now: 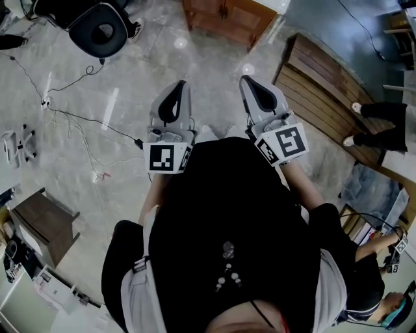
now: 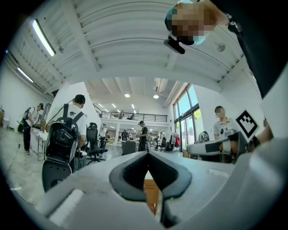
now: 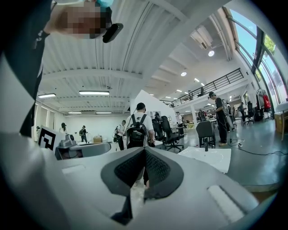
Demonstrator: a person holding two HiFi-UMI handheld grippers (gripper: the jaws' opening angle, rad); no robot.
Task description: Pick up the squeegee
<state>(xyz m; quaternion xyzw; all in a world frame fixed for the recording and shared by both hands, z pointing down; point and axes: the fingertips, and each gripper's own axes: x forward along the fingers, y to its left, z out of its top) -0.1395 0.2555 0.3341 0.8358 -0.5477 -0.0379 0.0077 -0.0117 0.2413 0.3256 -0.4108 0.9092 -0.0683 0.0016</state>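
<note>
— Well, starting closest: what?
— Dark top [image 1: 227, 227] filling the lower middle of the head view. Just past it, both hands held out front, level, side by side.
— Left gripper [image 1: 178, 84]?
— Closed. Pads pressed together at the tips in its own view, nothing between them. Marker cube [image 1: 168, 158] at its rear.
— And right gripper [image 1: 247, 79]?
— Closed too, pads meeting at the tips, empty. Just beside the left one, not touching it, with its own marker cube [image 1: 283, 144] tilted.
— Squeegee?
— Cannot tell where.
— Below the grippers?
— Pale glossy floor [image 1: 130, 78], thin cables [image 1: 78, 119] trailing across its left part. Small brown stand [image 1: 42, 224] near the floor's left edge.
— Farther out?
— Black office chair [image 1: 101, 29] toward the far left corner. Wooden cabinet [image 1: 227, 19] at the far edge. Slatted wooden bench [image 1: 322, 88] along the right, someone's legs [image 1: 380, 127] just beyond it.
— And looking along the jaws?
— Big white hall. Person with a black backpack [image 2: 67, 132] standing left of the left gripper's jaws, office chairs [image 2: 93, 143] near. Tall windows [image 2: 185, 108] to the right, railed balcony [image 2: 130, 117] at the far end.
</note>
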